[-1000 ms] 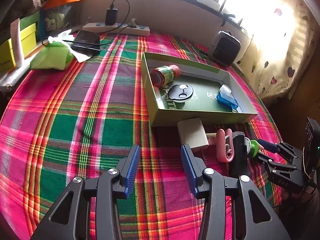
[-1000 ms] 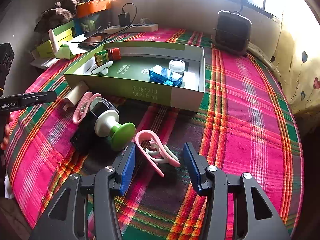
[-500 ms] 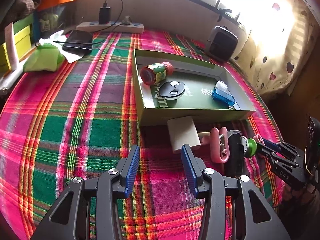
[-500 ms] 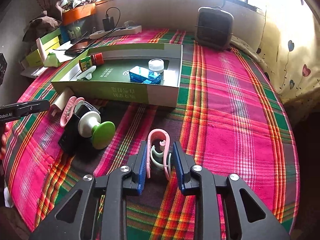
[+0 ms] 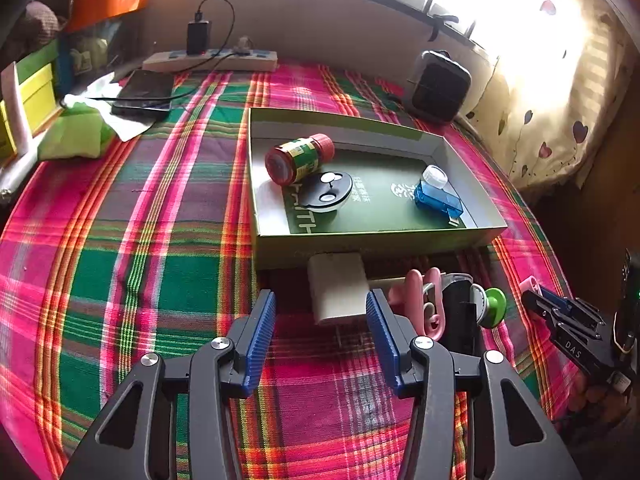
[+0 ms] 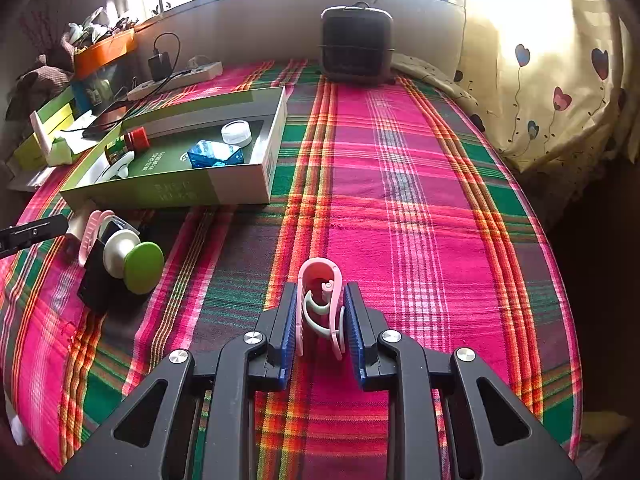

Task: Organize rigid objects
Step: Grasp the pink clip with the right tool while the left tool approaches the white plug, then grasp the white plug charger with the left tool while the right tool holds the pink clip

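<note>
Left gripper (image 5: 318,312): fingers spread wide and empty, low over the plaid cloth, aimed at the white charger block (image 5: 338,292) that lies just in front of the green box's near wall.
Charger block: judged stiff, fairly dense, smooth-sided; take it across its two flat faces.
Green box (image 5: 256,184): open shallow cardboard tray holding a red-capped bottle (image 5: 300,158) on its side, a black round disc (image 5: 327,191), a blue clear case (image 5: 438,200) and a small white-lidded jar (image 5: 435,177).
Loose pile: second pink clip (image 5: 420,300), black block (image 5: 460,312) and green-headed knob (image 5: 494,307), huddled together just right of the charger.
Right gripper (image 6: 320,320): fingers drawn in, pinching the pink clothes peg (image 6: 322,300) across its two arms, looped end forward, above the cloth and well right of the box.
Pink clothes peg: judged light, thin springy plastic, slick; squeezing near the loop is steadier than at the tips, and hard pressure could make it twist out.
Surface: pink-and-green plaid cloth (image 6: 400,200), soft and slightly rumpled, so things may tip.
Room: window sill, heart-print curtain (image 6: 560,92), dark heater (image 6: 356,46), power strip (image 5: 210,61).
</note>
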`<state>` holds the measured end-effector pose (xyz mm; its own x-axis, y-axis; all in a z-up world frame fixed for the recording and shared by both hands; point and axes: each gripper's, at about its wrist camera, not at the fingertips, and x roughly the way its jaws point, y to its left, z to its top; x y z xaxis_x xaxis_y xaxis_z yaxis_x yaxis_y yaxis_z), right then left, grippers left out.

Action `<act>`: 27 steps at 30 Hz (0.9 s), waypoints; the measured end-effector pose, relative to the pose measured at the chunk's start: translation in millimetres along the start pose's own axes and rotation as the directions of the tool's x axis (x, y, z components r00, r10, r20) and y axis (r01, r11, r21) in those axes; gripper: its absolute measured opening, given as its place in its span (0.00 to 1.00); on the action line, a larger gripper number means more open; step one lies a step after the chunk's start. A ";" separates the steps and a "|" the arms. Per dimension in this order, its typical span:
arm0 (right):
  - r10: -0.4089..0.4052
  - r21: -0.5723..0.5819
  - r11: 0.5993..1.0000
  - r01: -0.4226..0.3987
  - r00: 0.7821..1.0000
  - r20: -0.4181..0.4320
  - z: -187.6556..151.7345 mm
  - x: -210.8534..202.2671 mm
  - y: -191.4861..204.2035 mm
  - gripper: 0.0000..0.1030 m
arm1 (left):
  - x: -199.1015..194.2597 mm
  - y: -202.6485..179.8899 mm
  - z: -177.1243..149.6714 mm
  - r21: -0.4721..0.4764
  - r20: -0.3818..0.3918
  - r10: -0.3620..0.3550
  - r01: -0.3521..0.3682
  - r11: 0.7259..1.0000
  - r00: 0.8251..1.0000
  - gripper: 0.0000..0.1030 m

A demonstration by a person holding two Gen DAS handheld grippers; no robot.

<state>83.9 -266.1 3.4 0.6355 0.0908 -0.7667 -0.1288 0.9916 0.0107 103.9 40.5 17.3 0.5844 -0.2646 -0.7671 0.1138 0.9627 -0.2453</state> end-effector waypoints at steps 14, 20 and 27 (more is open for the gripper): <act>0.012 0.010 1.000 -0.012 1.000 0.000 0.2 0.4 -1.7 0.23 | 16.3 -14.4 1.9 0.052 -0.020 0.056 -0.055 0.997 0.998 0.46; 0.013 0.010 1.000 -0.013 1.000 0.000 0.3 0.4 -1.7 0.23 | 21.3 -16.0 2.9 0.064 -0.015 0.081 -0.080 0.995 0.997 0.46; 0.013 0.010 1.000 -0.013 1.000 0.001 0.3 0.5 -1.9 0.23 | 22.0 -10.1 4.3 0.052 -0.008 0.094 -0.093 0.994 0.996 0.46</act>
<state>84.7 -267.9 3.2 0.6343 0.1034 -0.7662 -0.1292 0.9913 0.0268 119.1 25.2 5.4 0.5864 -0.1737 -0.7912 0.1002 0.9848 -0.1419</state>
